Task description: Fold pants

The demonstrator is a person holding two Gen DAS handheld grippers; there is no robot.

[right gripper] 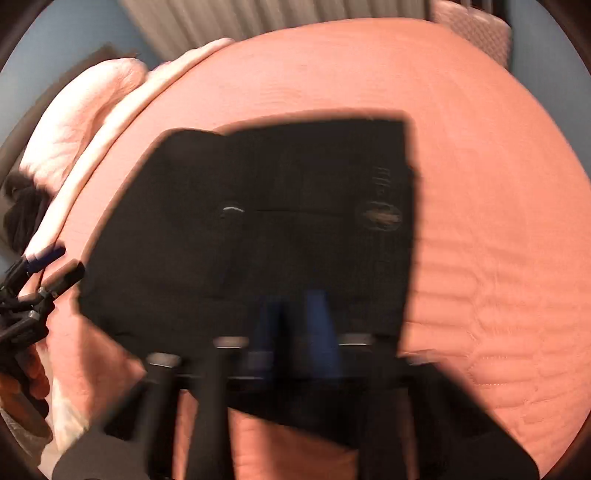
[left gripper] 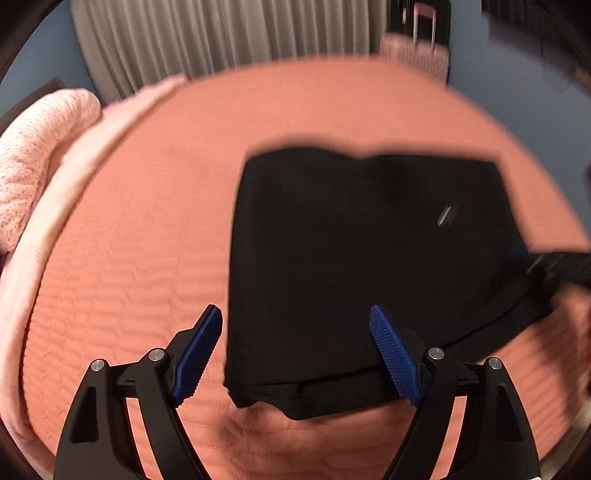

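Observation:
Black pants [left gripper: 369, 240] lie folded into a rough rectangle on a coral quilted bed cover [left gripper: 129, 258]. My left gripper [left gripper: 293, 310] stands open just above the pants' near left corner; one blue pad is off the cloth to the left, the other over it, and nothing is pinched. In the right wrist view, which is blurred, my right gripper [right gripper: 295, 295] has its blue fingers [right gripper: 321, 321] close together and shut over the near part of the pants [right gripper: 277, 184]. I cannot tell whether cloth is caught between them. The left gripper [right gripper: 62, 262] shows at that view's left edge.
A pale pink blanket [left gripper: 33, 166] is heaped along the bed's left side. A grey curtain [left gripper: 221, 33] and a pink suitcase [left gripper: 417, 51] stand beyond the far edge. A person's hand [right gripper: 29, 373] holds the left gripper. Bare cover surrounds the pants.

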